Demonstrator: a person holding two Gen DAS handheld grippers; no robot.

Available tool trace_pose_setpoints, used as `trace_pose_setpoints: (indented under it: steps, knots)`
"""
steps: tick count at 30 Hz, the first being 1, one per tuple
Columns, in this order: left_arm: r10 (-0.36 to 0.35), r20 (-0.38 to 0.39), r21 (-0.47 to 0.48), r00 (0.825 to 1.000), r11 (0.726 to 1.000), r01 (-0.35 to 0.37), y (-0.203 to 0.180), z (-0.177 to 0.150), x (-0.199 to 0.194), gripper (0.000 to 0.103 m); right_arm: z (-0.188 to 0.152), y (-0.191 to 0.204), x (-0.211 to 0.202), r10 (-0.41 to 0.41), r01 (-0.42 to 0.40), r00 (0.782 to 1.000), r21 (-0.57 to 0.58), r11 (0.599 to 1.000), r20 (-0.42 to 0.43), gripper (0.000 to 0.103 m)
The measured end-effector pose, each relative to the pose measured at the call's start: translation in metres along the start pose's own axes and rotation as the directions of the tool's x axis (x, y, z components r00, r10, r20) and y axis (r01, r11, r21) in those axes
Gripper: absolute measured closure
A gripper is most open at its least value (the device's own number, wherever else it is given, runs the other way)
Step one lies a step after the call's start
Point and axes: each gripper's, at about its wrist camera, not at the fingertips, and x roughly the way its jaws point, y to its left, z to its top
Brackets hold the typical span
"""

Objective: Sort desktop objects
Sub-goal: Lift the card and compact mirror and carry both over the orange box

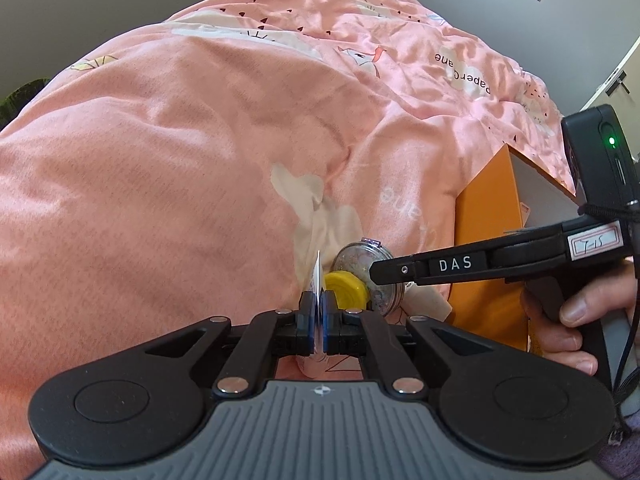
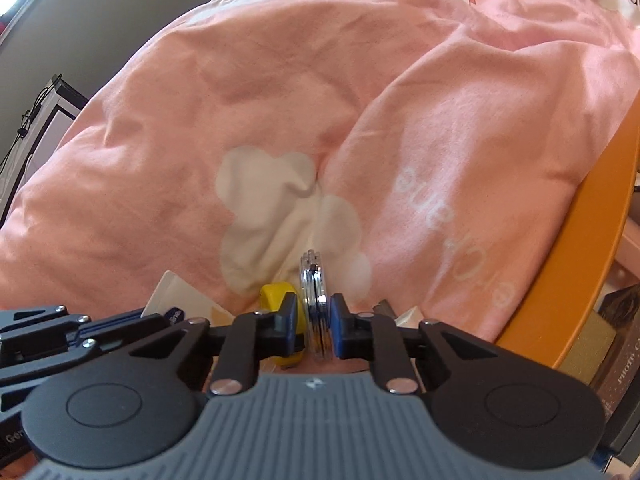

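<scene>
In the left wrist view my left gripper (image 1: 318, 308) is shut on a thin white packet (image 1: 318, 276) that stands on edge between the blue pads. Just right of it lie a yellow cap (image 1: 346, 290) and a clear round glitter case (image 1: 356, 262) on the pink duvet. My right gripper (image 1: 374, 276) comes in from the right, with its tip at that case. In the right wrist view my right gripper (image 2: 317, 320) is shut on the clear case (image 2: 314, 280), seen edge-on. The yellow cap (image 2: 278, 294) sits behind the left pad. The white packet (image 2: 176, 294) and the left gripper (image 2: 132, 322) show at lower left.
A pink printed duvet (image 1: 200, 160) covers the bed. An open orange box (image 1: 488, 248) stands at the right, close behind the right gripper; its orange wall (image 2: 580, 272) fills the right edge. A person's hand (image 1: 576, 320) holds the right gripper's handle. Dark boxes (image 2: 616, 320) sit inside the orange box.
</scene>
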Motion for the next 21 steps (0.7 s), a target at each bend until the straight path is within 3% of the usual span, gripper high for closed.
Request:
trace_pose_setpoints:
  steps: [7, 13, 17, 21]
  knots:
    - [0.003, 0.018, -0.014, 1.0, 1.0, -0.003, -0.001, 0.0, -0.004, 0.101, -0.016, 0.01, -0.018, -0.062, 0.06, 0.992, 0.024, 0.998, 0.114, 0.089]
    - [0.004, 0.06, 0.006, 0.998, 1.0, -0.004, -0.011, 0.0, -0.015, 0.101, -0.035, 0.007, -0.063, -0.093, 0.069, 0.956, 0.094, 0.993, 0.277, 0.089]
    - [-0.014, 0.097, 0.024, 0.995, 1.0, 0.012, -0.023, 0.006, -0.026, 0.101, -0.053, -0.002, -0.102, -0.118, 0.051, 0.911, 0.177, 0.983, 0.394, 0.089]
    - [-0.051, 0.131, 0.057, 0.99, 0.997, 0.044, -0.041, 0.014, -0.037, 0.101, -0.073, -0.014, -0.138, -0.181, 0.05, 0.846, 0.264, 0.963, 0.501, 0.089]
